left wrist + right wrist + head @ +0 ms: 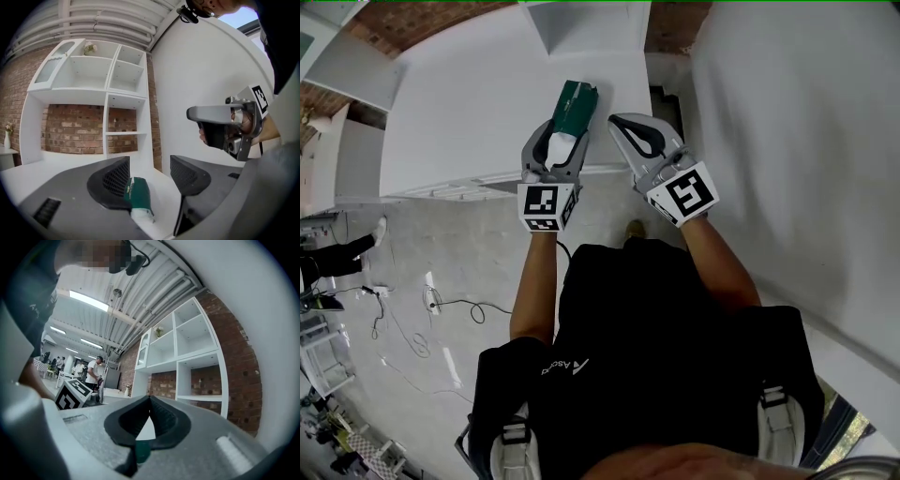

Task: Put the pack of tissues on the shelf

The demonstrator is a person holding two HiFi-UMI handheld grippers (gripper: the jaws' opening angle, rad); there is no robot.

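The pack of tissues (577,105), dark green with a white end, lies on the white shelf top (487,103) near its front edge. My left gripper (560,141) is open around the pack's near end. In the left gripper view the pack (139,196) rests against the left jaw's pad, and a wide gap separates it from the right jaw. My left gripper (150,176) points level along the shelf. My right gripper (635,131) hovers just right of the pack, shut with nothing in it. Its tips (150,401) meet, and a sliver of green shows below them.
A white shelf unit (108,89) with open cubbies stands at the back against a brick wall (75,129). A white wall (787,141) runs along the right. Cables (431,309) lie on the floor at left. A small vase (6,140) stands far left. People stand far off (93,371).
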